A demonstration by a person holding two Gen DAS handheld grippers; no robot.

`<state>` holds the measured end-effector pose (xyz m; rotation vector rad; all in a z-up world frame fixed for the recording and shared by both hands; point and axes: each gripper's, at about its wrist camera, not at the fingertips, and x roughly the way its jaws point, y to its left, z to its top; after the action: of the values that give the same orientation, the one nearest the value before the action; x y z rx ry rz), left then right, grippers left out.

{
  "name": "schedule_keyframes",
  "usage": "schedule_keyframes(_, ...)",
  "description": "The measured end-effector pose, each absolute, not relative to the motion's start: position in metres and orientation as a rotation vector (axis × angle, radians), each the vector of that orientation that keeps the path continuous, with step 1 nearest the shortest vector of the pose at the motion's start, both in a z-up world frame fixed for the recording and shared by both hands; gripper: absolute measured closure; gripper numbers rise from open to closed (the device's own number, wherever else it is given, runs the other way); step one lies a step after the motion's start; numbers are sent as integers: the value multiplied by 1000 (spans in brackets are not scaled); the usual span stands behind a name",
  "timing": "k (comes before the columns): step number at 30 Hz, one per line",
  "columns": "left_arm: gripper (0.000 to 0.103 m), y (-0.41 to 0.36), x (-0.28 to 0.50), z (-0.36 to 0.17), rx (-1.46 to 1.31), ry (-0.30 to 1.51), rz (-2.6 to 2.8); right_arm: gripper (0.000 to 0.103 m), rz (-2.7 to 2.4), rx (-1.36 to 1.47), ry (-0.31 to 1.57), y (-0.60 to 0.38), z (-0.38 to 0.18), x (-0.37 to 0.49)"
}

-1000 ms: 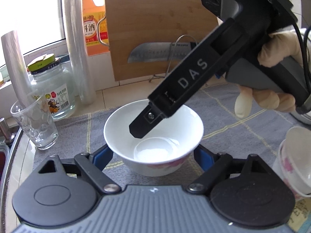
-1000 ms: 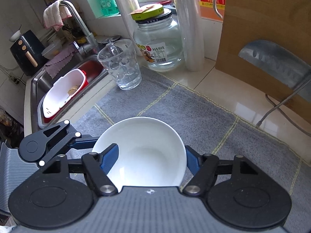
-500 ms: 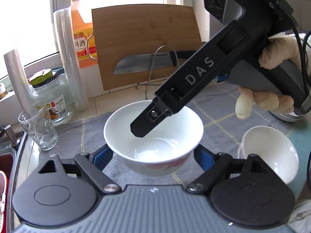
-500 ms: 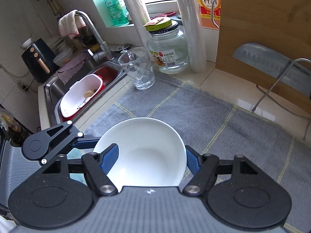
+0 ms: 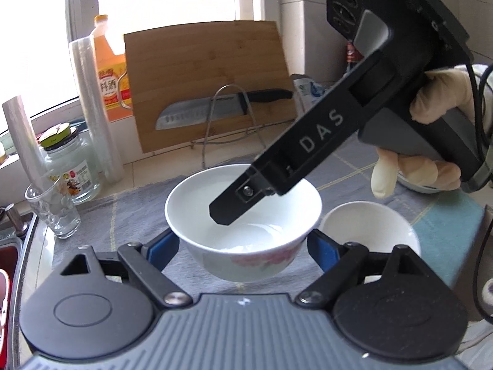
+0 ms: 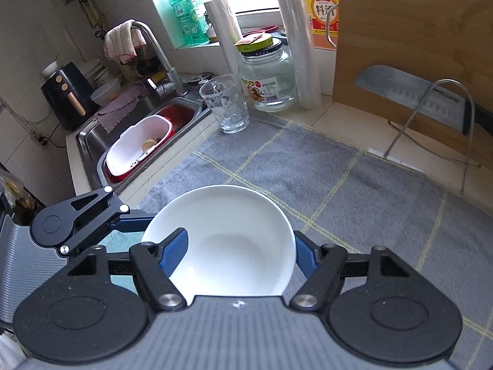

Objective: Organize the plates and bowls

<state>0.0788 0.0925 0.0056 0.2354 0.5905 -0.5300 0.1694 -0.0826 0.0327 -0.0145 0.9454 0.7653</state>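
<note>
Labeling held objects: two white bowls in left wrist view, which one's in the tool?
The bowl with the pink floral band, sitting between the left tool's blue pads. The plain white bowl sits on the grey mat to its right, untouched.
</note>
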Motion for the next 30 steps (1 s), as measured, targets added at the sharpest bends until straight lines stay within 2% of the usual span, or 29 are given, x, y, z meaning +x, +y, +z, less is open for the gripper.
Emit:
schedule_keyframes(14,13,49,58,7,275,583,-653,25,662,25,926,-140,43,127)
schedule_keyframes(30,13,18,52,-13,302,641,-771,25,561,74,968,-178,23,99)
